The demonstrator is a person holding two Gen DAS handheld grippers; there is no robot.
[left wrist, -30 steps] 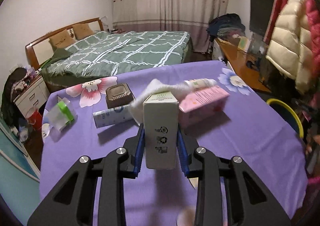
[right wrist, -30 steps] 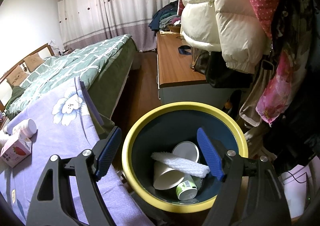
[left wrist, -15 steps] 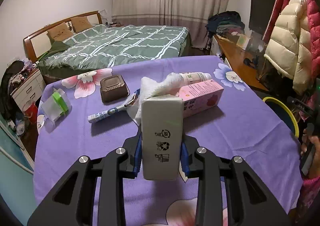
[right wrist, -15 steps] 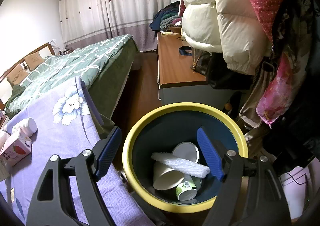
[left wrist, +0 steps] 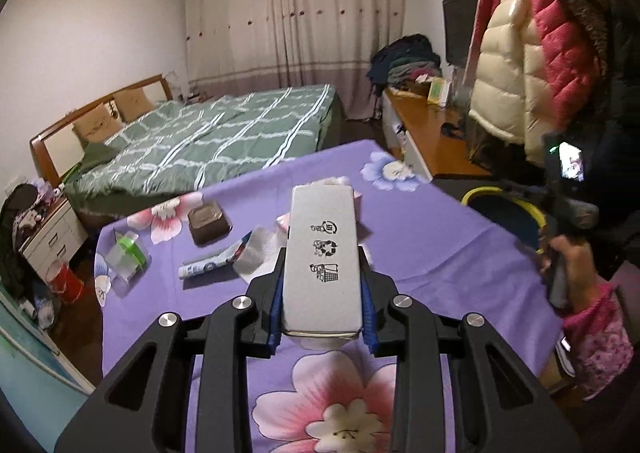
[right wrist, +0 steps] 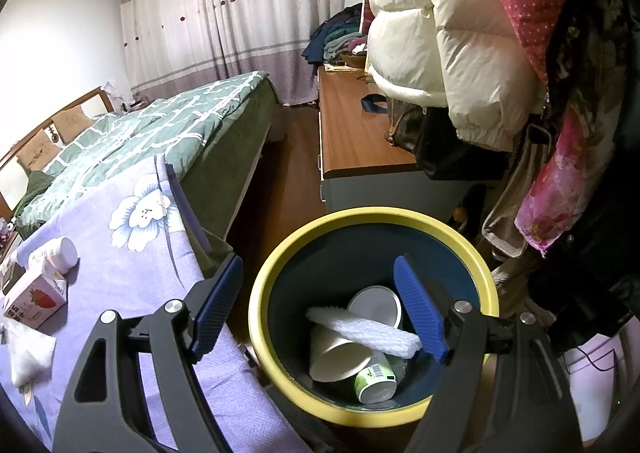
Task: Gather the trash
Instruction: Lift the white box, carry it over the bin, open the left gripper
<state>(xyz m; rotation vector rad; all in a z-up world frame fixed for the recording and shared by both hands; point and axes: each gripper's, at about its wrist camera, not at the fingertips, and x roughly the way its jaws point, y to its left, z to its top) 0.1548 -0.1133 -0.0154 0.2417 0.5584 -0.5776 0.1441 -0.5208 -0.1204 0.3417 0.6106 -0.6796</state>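
Since the earlier frame the left gripper has risen with its white carton, and the things on the table now lie lower and smaller behind it; the right gripper has not moved.

Left wrist view: both blue pads press on the sides of the carton, which stands in the centre of the frame with its printed recycling signs toward the camera. It is lifted clear of the purple flowered cloth. Behind it, at centre left, lie a brown square box, a clear container with a green band, a tube and a white tissue. A pink carton is mostly hidden behind the held one. At the right edge a hand in a pink sleeve holds the other tool, and near it shows the yellow rim of the bin.

Right wrist view: the right gripper stands wide open with nothing between its pads, over the bin in the lower centre. Inside the bin lie a paper cup, a white foam net, a round lid and a small green-and-white pot. At the left edge, on the cloth, are the pink strawberry carton, a white bottle and a tissue.
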